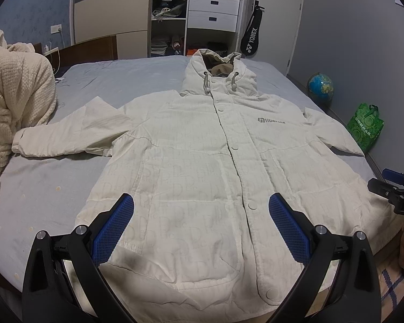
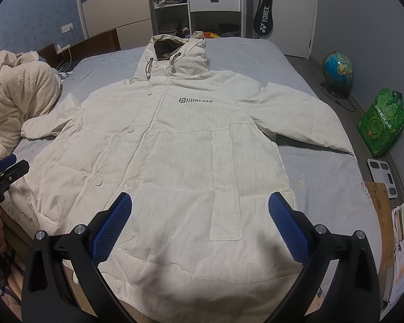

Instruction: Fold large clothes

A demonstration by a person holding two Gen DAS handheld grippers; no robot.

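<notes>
A large cream hooded jacket (image 1: 202,156) lies spread flat, front up, on the grey bed (image 1: 40,202), hood at the far end, sleeves out to both sides. It also shows in the right wrist view (image 2: 175,148). My left gripper (image 1: 200,210) is open and empty, hovering above the hem on the jacket's left half. My right gripper (image 2: 200,210) is open and empty above the hem on the right half, near a pocket. The right gripper's tip shows at the right edge of the left wrist view (image 1: 393,188); the left one shows at the left edge of the right wrist view (image 2: 5,172).
A cream knitted blanket (image 1: 10,107) is heaped on the bed's left side, touching the left sleeve. A globe (image 2: 338,70), green bag (image 2: 382,123) and scale (image 2: 382,175) sit on the floor right of the bed. A wardrobe and drawers (image 1: 212,8) stand beyond.
</notes>
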